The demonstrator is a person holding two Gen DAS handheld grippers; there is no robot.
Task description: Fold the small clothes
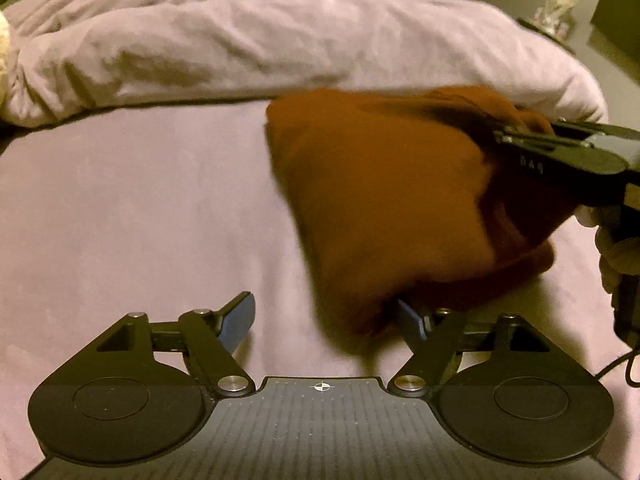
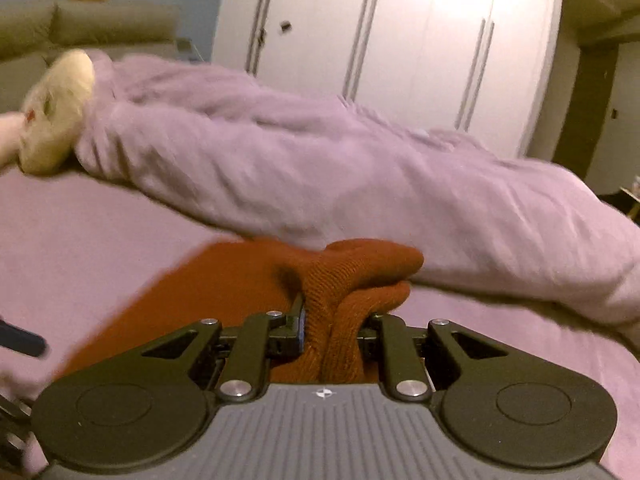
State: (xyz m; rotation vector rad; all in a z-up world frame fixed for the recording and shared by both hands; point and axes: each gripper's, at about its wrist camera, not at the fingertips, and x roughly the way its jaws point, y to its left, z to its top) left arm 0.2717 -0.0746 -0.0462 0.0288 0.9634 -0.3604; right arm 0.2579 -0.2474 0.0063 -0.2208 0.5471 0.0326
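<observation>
Rust-orange knit garment is up off the pink bed sheet, bunched and hanging from the right gripper, whose jaws are clamped on a thick wad of the knit; fabric fills the gap between them in the right wrist view. Left gripper sits low over the bed with jaws wide apart and nothing between them; the garment's lower edge drapes over its right finger, though motion blur makes it hard to say whether that's real contact or just overlap. Crumpled lilac duvet is piled along the far side, just behind the garment, with a cream plush toy at its left end. Judged step: getting the piece spread out so a fold can start. To do it well, the left gripper probably should close on a single free edge or corner near that hanging hem, not another wad, then the two pull apart so the knit goes flat before it's lowered. Right's hold is on a bundle, likely several layers, so a regrip at a corner may be needed. Lay it on the bare sheet toward the near side, clear of the duvet, or the far edge will ride up on the pile. Keep it slow; loose knit stretches and snags on finger tips.
</observation>
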